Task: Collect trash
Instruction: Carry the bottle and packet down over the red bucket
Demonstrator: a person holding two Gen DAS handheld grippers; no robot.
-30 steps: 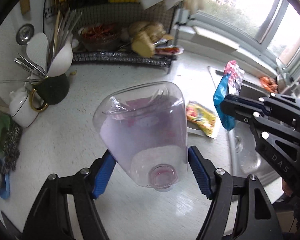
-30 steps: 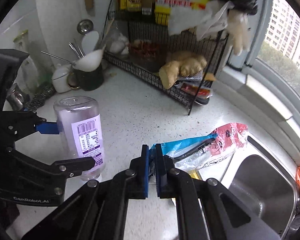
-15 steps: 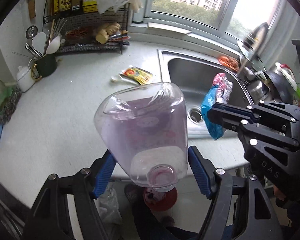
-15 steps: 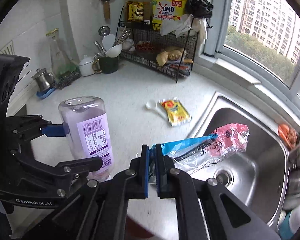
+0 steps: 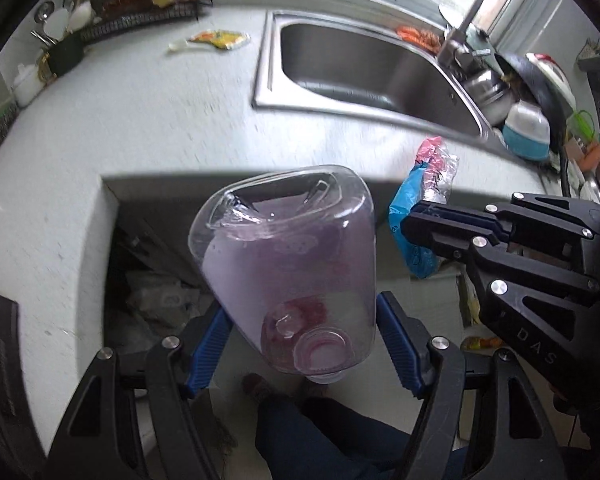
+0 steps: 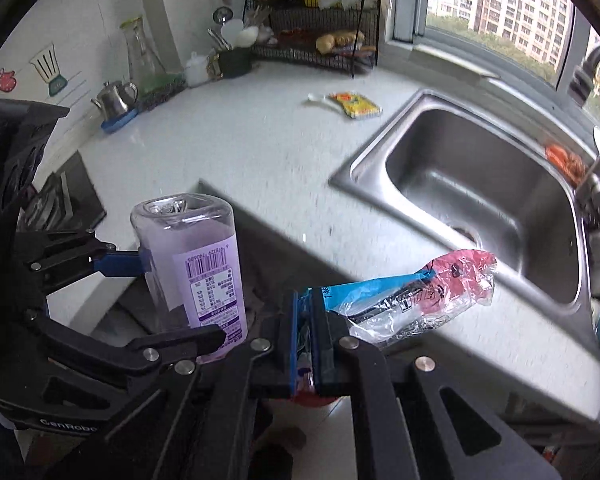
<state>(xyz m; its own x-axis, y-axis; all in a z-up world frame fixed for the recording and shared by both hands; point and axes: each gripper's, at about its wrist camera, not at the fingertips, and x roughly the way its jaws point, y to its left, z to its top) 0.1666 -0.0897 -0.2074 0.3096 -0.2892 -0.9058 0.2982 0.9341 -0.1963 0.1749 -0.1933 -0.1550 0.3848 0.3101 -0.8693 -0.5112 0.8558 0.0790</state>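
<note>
My left gripper is shut on a clear plastic bottle with a purple label, held upside down with its neck toward me. The same bottle shows at the left of the right wrist view, clamped by the left gripper. My right gripper is shut on a crumpled blue and pink plastic wrapper; that wrapper hangs from the right gripper in the left wrist view. Both hang past the counter's front edge, over the floor. A yellow packet lies on the counter.
A steel sink is set in the white counter. A wire rack, utensil cup, teapot and carafe stand at the back. Pots crowd the sink's right side. Below are an open cabinet space, a person's legs and something red on the floor.
Both grippers have pulled back from over the counter to beyond its front edge, still carrying the bottle and the wrapper. The rack and packet now look far away.
</note>
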